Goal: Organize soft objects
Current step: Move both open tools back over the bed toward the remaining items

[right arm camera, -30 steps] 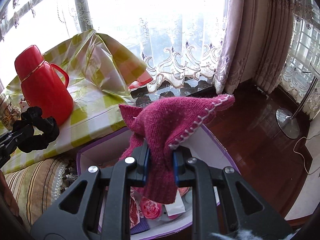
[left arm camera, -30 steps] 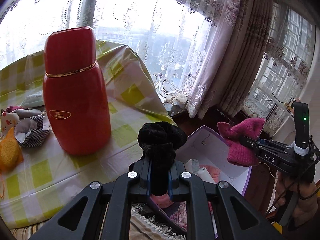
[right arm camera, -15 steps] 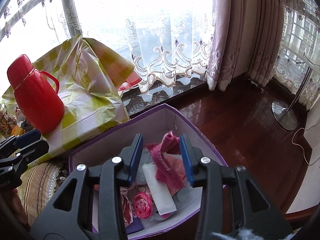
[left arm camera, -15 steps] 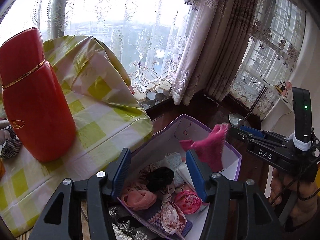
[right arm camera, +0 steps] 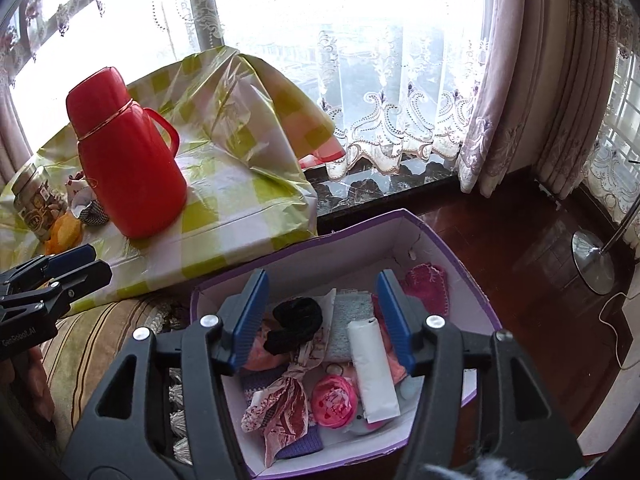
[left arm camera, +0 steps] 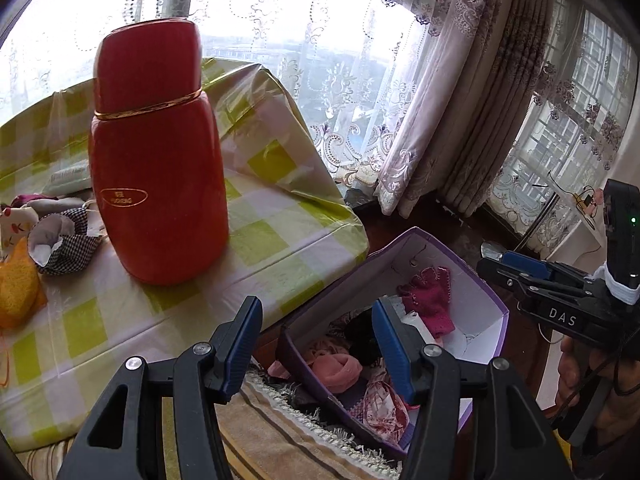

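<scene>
A purple box (right arm camera: 360, 236) (left arm camera: 492, 300) on the floor beside the table holds several soft items. A black scrunchie (right arm camera: 298, 322) and a magenta knit piece (right arm camera: 428, 282) (left arm camera: 430, 300) lie in it. My right gripper (right arm camera: 320, 320) is open and empty above the box. My left gripper (left arm camera: 316, 348) is open and empty over the box's near edge and the table corner. It also shows in the right wrist view (right arm camera: 60, 276). More soft items lie on the table: a checked cloth (left arm camera: 64, 248) and an orange piece (left arm camera: 16, 288).
A tall red thermos (left arm camera: 156, 160) (right arm camera: 124, 160) stands on the yellow-checked tablecloth (left arm camera: 280, 240). A tin jar (right arm camera: 34, 204) sits at the table's left. A striped cushion (right arm camera: 88, 340) lies below the table edge. A lamp base (right arm camera: 592, 260) stands on the wooden floor by the curtains.
Both grippers opened: the black scrunchie and the magenta knit piece dropped into the box. Both grippers have since drawn back, the left one turning toward the table.
</scene>
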